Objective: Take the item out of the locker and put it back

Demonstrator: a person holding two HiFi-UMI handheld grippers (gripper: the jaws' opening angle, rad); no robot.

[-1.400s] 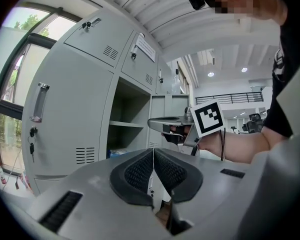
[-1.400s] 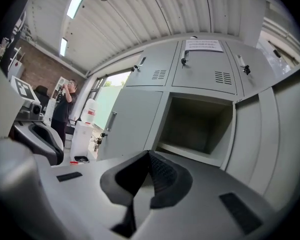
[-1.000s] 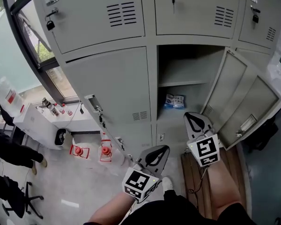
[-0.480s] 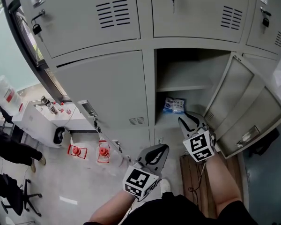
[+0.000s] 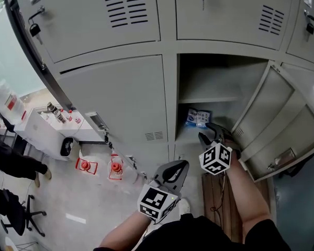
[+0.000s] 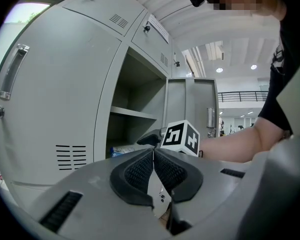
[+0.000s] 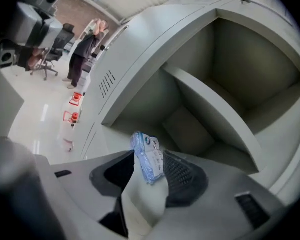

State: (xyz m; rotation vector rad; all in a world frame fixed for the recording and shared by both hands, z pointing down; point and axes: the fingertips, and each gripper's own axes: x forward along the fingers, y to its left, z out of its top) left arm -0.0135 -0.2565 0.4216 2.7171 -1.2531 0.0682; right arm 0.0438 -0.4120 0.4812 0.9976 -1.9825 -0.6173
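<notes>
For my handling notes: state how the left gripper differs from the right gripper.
The left gripper is shut and empty; the right gripper has just been opening its jaws, the blue-white packet between them, ungripped. The left gripper hangs back outside; the right gripper points into the open locker. Both are grey two-jaw tools.

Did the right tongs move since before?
Yes, the right tongs went toward the locker and blue packet. Their jaws have just been opening, packet between them, not pinched.

Pkt point(image 5: 196, 117) print illegible, too sm.
</notes>
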